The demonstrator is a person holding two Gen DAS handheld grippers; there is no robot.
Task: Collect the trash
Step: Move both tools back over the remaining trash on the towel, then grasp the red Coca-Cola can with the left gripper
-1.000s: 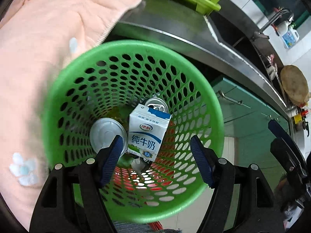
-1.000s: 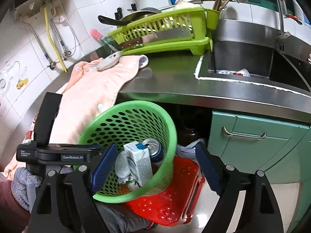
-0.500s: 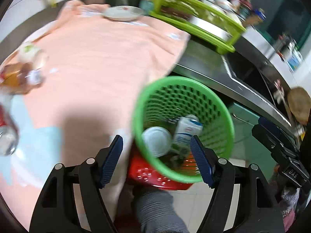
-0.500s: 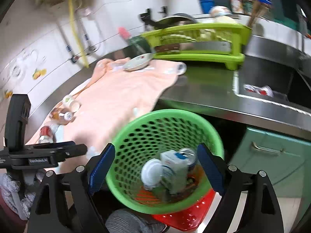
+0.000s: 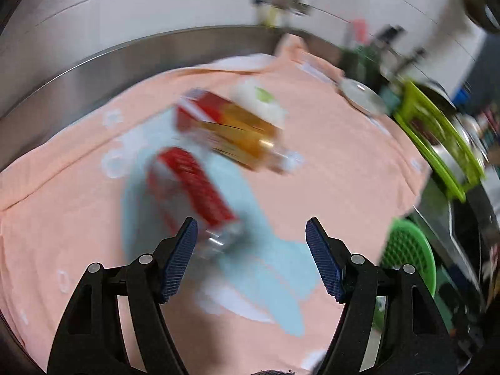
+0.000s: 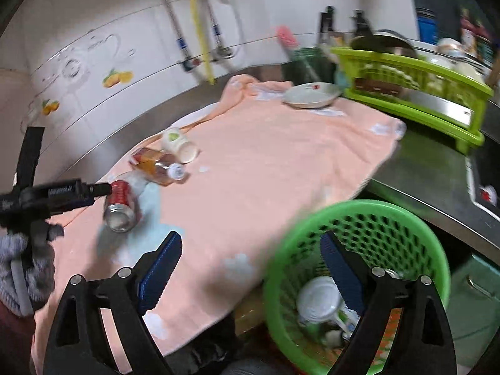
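Blue-padded, my left gripper (image 5: pixel 251 239) hangs wide and empty just over the red can (image 5: pixel 190 187) lying on the peach towel (image 5: pixel 328 162); beyond lie the amber bottle (image 5: pixel 240 131) and paper cup (image 6: pixel 179 142). My right gripper (image 6: pixel 250 259) gapes empty above the green basket (image 6: pixel 406 218).

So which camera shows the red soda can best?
The right wrist view: the red soda can lies sharp on the pink towel. The left wrist view shows it bigger but badly blurred, just ahead of the left fingers.
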